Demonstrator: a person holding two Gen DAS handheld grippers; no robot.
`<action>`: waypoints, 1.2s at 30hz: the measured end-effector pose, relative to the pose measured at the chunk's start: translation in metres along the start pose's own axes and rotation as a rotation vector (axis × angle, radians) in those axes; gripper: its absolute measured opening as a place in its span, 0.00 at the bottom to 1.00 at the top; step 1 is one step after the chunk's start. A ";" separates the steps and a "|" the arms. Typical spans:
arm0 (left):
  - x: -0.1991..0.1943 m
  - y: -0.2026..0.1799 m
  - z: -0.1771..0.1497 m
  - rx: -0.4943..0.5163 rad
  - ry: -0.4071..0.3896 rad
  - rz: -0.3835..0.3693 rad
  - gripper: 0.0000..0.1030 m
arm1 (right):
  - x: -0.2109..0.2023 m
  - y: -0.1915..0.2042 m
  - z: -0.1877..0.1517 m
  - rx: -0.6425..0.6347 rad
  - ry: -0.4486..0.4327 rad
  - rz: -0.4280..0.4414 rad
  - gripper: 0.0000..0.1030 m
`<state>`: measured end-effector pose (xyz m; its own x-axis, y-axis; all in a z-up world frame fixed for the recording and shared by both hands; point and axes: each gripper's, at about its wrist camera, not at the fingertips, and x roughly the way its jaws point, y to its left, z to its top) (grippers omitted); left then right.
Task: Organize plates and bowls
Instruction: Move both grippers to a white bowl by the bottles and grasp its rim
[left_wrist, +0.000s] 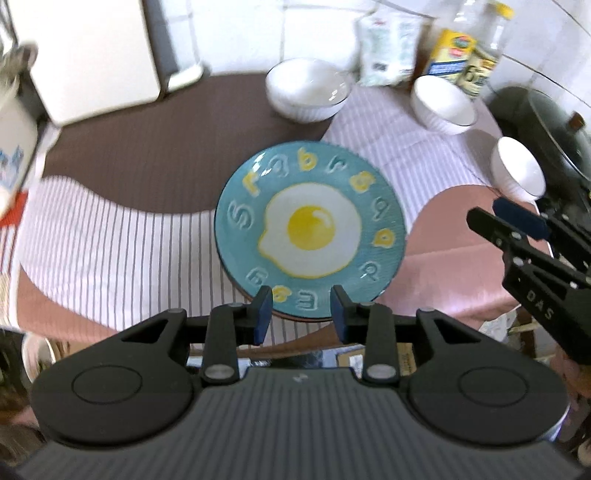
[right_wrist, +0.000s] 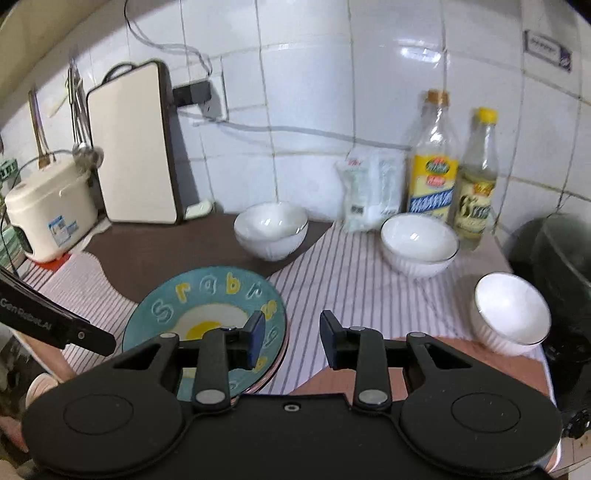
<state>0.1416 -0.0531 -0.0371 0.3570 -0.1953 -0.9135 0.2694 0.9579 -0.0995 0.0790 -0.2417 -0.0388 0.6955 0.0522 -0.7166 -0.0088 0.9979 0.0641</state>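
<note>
Left tool (left_wrist: 301, 314): I see it at bottom centre of the left view, pads apart with nothing between them, released. It hangs above the near rim of the plate, not touching.
Right tool (right_wrist: 290, 338): bottom centre of the right view, pads apart and empty, released. One pad overlaps the plate's right edge in the picture, but I judge it clear of the plate.
Plate (left_wrist: 309, 230): teal, with a fried-egg picture and raised letters, lying flat at the centre of the left view. A second rim shows under it at the lower edge, so I read it as the top of a small stack.
Plate handling: I expect it to be glazed, stiff, fairly heavy, slick and chippable. I would pinch the near rim where it overhangs, and lift level.
Stacked bowls (right_wrist: 270, 229): white, ribbed, one nested in another, upper centre of the right view.
Middle bowl (right_wrist: 419, 244): right of centre, just before the bottles.
Tilted bowl (right_wrist: 511, 313): far right, leaning on its side beside a dark pot (right_wrist: 554, 266).
Bowl handling: thin-walled, light, brittle, smooth. I would grip one wall across the rim; the tilted one may roll if nudged.
Worktop (right_wrist: 351, 284): striped cloth, which I judge soft enough to snag a dragged foot.
</note>
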 end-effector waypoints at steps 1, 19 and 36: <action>-0.005 -0.003 0.000 0.007 -0.013 0.001 0.33 | -0.004 -0.003 0.001 0.014 -0.013 -0.004 0.36; -0.046 -0.088 0.004 0.181 -0.133 -0.074 0.46 | -0.071 -0.052 -0.047 0.074 -0.167 -0.177 0.63; 0.043 -0.162 0.058 0.230 -0.160 -0.277 0.56 | 0.009 -0.126 -0.089 0.189 -0.084 -0.367 0.82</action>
<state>0.1656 -0.2286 -0.0373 0.3725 -0.4878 -0.7895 0.5621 0.7955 -0.2263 0.0219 -0.3635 -0.1152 0.6841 -0.3170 -0.6569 0.3773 0.9246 -0.0532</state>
